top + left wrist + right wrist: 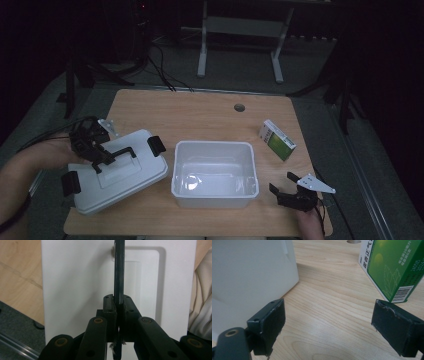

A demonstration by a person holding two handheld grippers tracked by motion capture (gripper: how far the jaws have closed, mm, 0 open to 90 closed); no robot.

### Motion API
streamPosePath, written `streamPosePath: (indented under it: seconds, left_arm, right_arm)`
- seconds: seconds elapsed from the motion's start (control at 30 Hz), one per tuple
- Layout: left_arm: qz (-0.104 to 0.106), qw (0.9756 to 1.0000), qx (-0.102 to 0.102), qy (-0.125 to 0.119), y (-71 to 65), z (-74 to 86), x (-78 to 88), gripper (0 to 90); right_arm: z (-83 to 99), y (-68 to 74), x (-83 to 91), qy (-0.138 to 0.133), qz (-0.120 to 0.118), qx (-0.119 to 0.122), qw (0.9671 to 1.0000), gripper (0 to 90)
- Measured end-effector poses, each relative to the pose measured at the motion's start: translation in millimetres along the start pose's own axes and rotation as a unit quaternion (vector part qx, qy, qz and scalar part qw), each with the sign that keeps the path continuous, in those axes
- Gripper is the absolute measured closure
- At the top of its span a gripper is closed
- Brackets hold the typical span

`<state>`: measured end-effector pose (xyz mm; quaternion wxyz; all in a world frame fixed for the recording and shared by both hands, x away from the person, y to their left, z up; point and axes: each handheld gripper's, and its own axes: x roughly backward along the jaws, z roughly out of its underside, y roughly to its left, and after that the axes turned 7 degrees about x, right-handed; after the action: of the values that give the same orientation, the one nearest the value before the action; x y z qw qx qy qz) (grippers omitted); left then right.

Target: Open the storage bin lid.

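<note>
Left gripper (100, 156) clamps lid handle (119, 153) — right gripper (283, 184) gapes beside bin (215, 172).

The rectangular plastic lid (117, 172) is white, with a black handle (119, 272) across its top and black clips (156, 145) at its ends. The open rectangular plastic bin (215, 172) is white as well. The small cardboard box (393, 267) is green with white sides, a paler leaf pattern, white print and a black-and-white barcode. The wooden tabletop (200, 115) is light tan with a wavy grain. Both hand-held grippers, left (92, 145) and right (285, 185), are black, each with a pale grey plate; brass-coloured rivets dot the black jaws.
</note>
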<state>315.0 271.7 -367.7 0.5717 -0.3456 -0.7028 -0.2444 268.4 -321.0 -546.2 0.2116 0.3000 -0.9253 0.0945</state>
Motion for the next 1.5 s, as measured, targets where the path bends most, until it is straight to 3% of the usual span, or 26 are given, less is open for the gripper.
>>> streamPosePath:
  seconds: [0.17,0.43,0.67,0.73,1.0,1.5]
  left_arm:
    - [0.004,1.0000,0.008,-0.002,2.5,1.0,-17.7,83.8]
    - [0.011,0.9999,0.004,-0.002,6.9,-3.3,-51.9,83.8]
    - [0.016,0.9996,0.020,-0.009,13.6,-8.3,-78.9,83.8]
    - [0.008,0.9996,0.027,-0.010,15.0,-10.7,-85.1,83.8]
    - [-0.005,0.9991,0.042,-0.006,20.2,-11.7,-97.0,83.8]
    - [0.003,0.9981,0.061,0.006,23.3,-1.5,-109.7,83.7]
  right_arm:
    - [-0.2,0.7,-0.7,0.002,0.000,0.001,1.0000,11.5]
    - [-0.4,1.6,-1.0,0.003,0.000,0.001,1.0000,11.5]
    - [0.1,1.7,-1.1,0.005,0.000,0.005,1.0000,11.5]
    - [-0.1,2.0,-1.4,0.005,-0.001,0.006,1.0000,11.5]
    - [0.1,1.9,-0.9,0.004,-0.001,0.006,1.0000,11.5]
    - [-0.6,2.3,-1.1,0.003,-0.002,0.008,1.0000,11.5]
